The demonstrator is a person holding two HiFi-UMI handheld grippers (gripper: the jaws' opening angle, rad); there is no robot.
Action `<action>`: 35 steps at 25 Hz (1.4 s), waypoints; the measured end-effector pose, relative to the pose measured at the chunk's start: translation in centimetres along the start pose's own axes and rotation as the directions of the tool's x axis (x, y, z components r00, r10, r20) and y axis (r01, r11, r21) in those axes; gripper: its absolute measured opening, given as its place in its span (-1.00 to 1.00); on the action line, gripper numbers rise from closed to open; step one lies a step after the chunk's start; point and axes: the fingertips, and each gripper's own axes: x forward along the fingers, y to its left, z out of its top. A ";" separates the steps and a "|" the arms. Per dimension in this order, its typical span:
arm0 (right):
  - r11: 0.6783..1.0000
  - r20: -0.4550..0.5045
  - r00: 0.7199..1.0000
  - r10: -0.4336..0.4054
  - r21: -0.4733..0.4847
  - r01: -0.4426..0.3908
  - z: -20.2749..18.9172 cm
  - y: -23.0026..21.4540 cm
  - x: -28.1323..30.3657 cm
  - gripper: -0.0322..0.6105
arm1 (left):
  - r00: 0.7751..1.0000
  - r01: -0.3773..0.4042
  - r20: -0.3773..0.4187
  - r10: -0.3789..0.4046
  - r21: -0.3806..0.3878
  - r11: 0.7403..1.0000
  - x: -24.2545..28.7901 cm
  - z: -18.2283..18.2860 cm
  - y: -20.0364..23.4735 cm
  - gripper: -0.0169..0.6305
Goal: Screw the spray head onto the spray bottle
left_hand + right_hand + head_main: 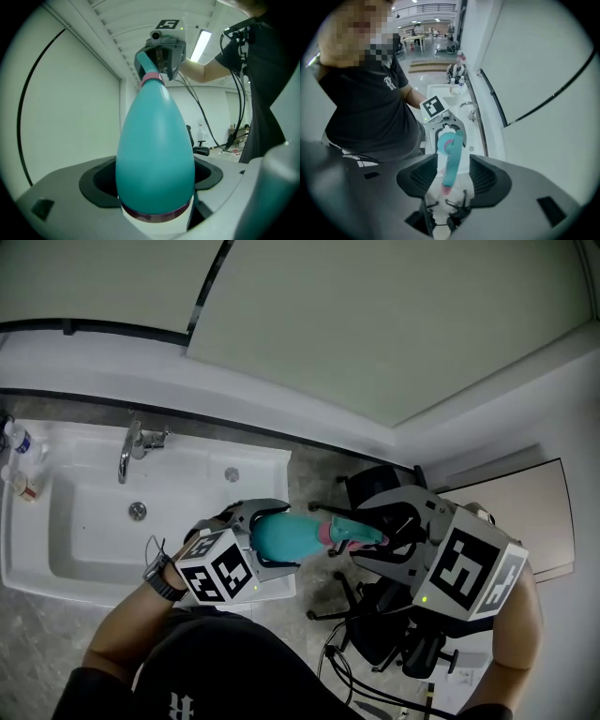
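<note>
Your left gripper (278,536) held the teal spray bottle (155,140) by its wide lower end. In the left gripper view the fingers (70,187) were closed against both sides of the body, just above a dark band near the base. The bottle lay roughly level in the air, above the right end of the white sink (84,531). Its neck pointed away from your left hand, toward the right gripper (453,174).

The spray head (451,157) sat on the bottle's neck, with a pink collar (325,534) where the two met. Whether the thread was fully turned home could not be told from any view.

Your right gripper pointed steeply down along the head. In the right gripper view its fingers (423,174) stood wide, one on each side of the teal head, with a clear gap on both sides. They surrounded the head without pressing on it, so only your left gripper carried the bottle.

In the head view the faucet (131,448) stood at the sink's back edge. A few small bottles (19,442) stood at the sink's far left corner. A black office chair (384,615) was on the floor under your right gripper.
</note>
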 end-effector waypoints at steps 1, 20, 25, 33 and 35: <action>0.999 0.003 1.000 -0.004 -0.034 0.004 0.0 -0.1 0.3 -0.32 | 1.000 0.012 -0.006 -0.012 0.013 1.000 0.1 0.0 -0.2 0.36; 0.974 -0.134 0.990 0.033 0.228 -0.002 -1.1 -0.5 4.3 -0.49 | 0.938 -0.231 -0.217 0.271 0.196 0.953 0.3 -1.0 2.5 0.37; 0.888 -0.106 0.990 0.094 0.458 -0.036 -1.7 -0.8 5.7 -0.49 | 0.957 -0.192 -0.204 0.207 0.094 0.977 1.3 -2.2 1.3 0.37; 0.923 -0.007 0.995 0.104 0.372 -0.094 -1.1 0.2 2.5 -0.48 | 0.995 -0.093 -0.045 0.091 -0.042 0.995 1.7 -0.9 0.0 0.37; 0.932 0.007 0.995 0.096 0.350 -0.092 -1.2 0.4 1.6 -0.48 | 0.997 -0.073 -0.015 0.073 -0.061 0.995 1.7 -0.4 -0.3 0.37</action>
